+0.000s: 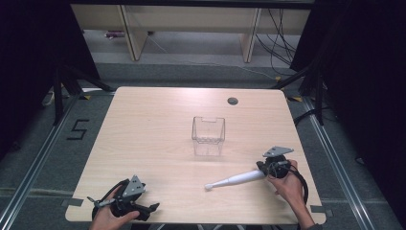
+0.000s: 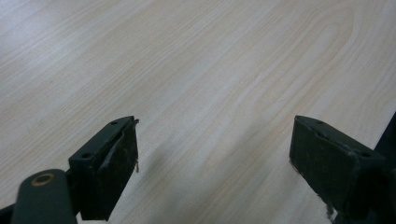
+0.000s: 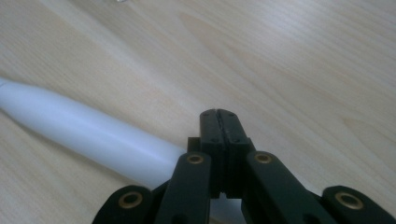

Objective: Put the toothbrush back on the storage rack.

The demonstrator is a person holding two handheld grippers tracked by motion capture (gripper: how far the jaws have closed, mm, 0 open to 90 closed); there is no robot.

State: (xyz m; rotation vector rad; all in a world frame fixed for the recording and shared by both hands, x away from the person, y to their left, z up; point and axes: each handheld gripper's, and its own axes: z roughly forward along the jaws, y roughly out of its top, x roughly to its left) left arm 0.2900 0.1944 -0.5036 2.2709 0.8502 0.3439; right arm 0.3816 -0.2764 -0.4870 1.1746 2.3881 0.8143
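From the high view, I have the right gripper (image 1: 262,168) at the near right of the table (image 1: 158,143), and a white electric toothbrush (image 1: 234,180) runs out from it toward the left, its small head end lying on the wood. A clear plastic box (image 1: 208,135) stands open-topped at mid-table, just beyond the brush; I judge that is where the brush is meant to go, which is why I keep hold of the thick handle end. My left gripper (image 1: 152,208) rests idle at the near left edge, well apart from both.

In the left gripper view, the jaws stand wide apart over bare wood grain, with nothing between them.

In the right gripper view, the jaws are pressed together, and the toothbrush (image 3: 93,135) passes beneath them. It looks smooth, glossy white and tapering away toward the far left. I cannot tell exactly where it is pinched.
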